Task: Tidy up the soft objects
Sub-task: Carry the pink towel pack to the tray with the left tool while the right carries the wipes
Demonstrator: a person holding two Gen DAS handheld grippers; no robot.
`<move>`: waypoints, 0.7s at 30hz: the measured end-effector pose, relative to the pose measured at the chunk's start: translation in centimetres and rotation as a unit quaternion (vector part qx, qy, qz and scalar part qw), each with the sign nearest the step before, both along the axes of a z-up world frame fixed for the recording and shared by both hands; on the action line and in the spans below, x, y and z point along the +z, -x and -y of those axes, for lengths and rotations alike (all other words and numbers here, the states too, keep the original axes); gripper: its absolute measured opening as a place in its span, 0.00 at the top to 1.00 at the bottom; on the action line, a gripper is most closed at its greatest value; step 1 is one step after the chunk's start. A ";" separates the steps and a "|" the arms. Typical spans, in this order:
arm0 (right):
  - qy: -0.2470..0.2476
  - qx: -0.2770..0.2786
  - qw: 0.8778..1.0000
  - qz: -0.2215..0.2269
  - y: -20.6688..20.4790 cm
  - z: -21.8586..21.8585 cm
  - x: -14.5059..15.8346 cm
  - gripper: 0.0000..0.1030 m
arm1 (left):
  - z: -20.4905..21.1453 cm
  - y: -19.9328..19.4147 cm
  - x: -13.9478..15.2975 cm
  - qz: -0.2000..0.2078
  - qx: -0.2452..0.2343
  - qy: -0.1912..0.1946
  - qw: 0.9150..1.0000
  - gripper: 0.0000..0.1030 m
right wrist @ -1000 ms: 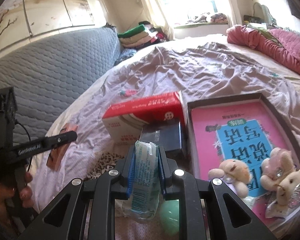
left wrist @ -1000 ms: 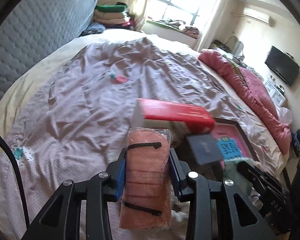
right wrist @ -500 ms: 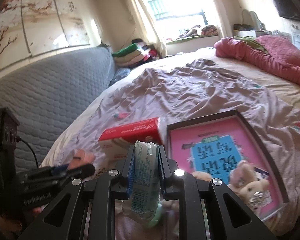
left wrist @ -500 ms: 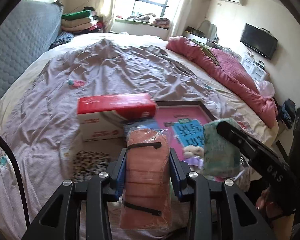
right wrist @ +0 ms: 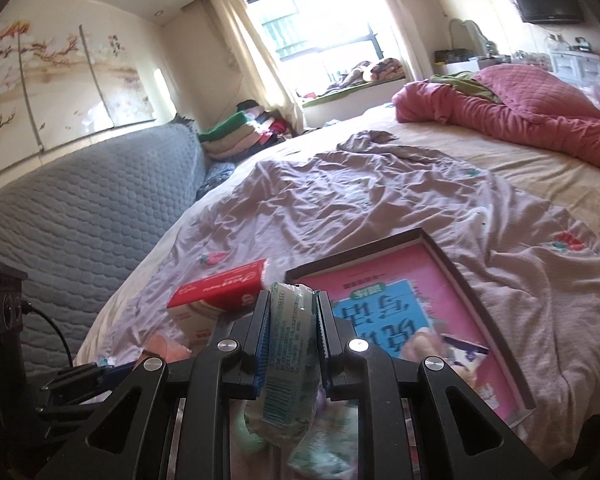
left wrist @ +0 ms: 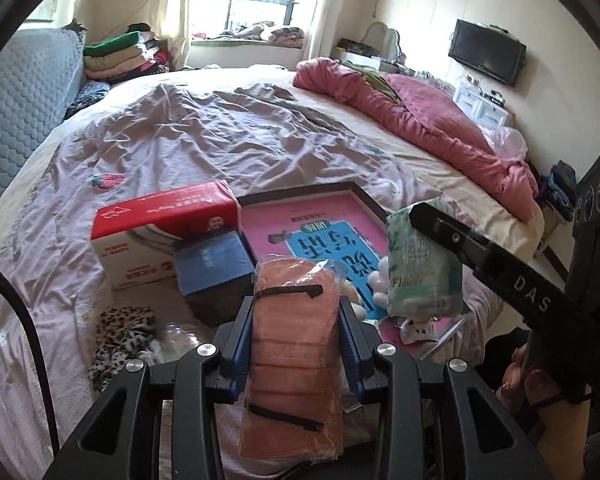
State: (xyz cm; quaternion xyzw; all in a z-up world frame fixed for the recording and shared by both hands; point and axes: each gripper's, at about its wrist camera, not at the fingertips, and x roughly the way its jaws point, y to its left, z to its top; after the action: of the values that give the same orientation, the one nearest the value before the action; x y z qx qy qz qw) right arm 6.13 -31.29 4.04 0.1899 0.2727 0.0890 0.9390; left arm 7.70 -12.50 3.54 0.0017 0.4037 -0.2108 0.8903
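Left wrist view: the left gripper (left wrist: 296, 332) has its jaws clenched on a clear-wrapped pack of salmon-pink face masks (left wrist: 294, 364), held above the bed (left wrist: 228, 136) just in front of the dark-framed tray (left wrist: 364, 196). Only here do the leopard-print cloth (left wrist: 122, 336) and a blue box (left wrist: 212, 260) against the red-and-white carton (left wrist: 160, 232) show.

Right wrist view: the right gripper (right wrist: 290, 336) jaws are clamped on a green tissue pack (right wrist: 288, 360), edge-on, before the tray (right wrist: 456, 272), which holds a pink-and-blue book (right wrist: 384, 312) and blurred plush toys (right wrist: 432, 344).
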 end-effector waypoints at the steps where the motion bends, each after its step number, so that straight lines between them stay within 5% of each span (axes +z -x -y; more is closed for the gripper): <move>1: -0.003 -0.002 1.000 -0.001 0.0 0.3 -0.2 0.80 | 0.2 -0.1 -0.1 -0.001 -0.002 -0.001 1.000 0.63; 13: -0.014 -0.018 1.000 -0.020 -0.2 2.6 -2.6 0.80 | 4.3 -1.2 -3.4 -0.061 -0.046 0.013 0.997 0.63; 21: -0.013 -0.017 0.999 -0.033 -0.7 3.2 -4.3 0.80 | 7.6 -1.5 -6.7 -0.089 -0.068 -0.021 0.994 0.63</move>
State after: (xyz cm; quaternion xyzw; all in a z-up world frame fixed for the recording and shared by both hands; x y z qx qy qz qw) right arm 6.79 -34.48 -0.24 0.2093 0.2989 0.0707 0.9283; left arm 9.22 -20.09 -3.14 0.0290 0.4842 -0.2618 0.8344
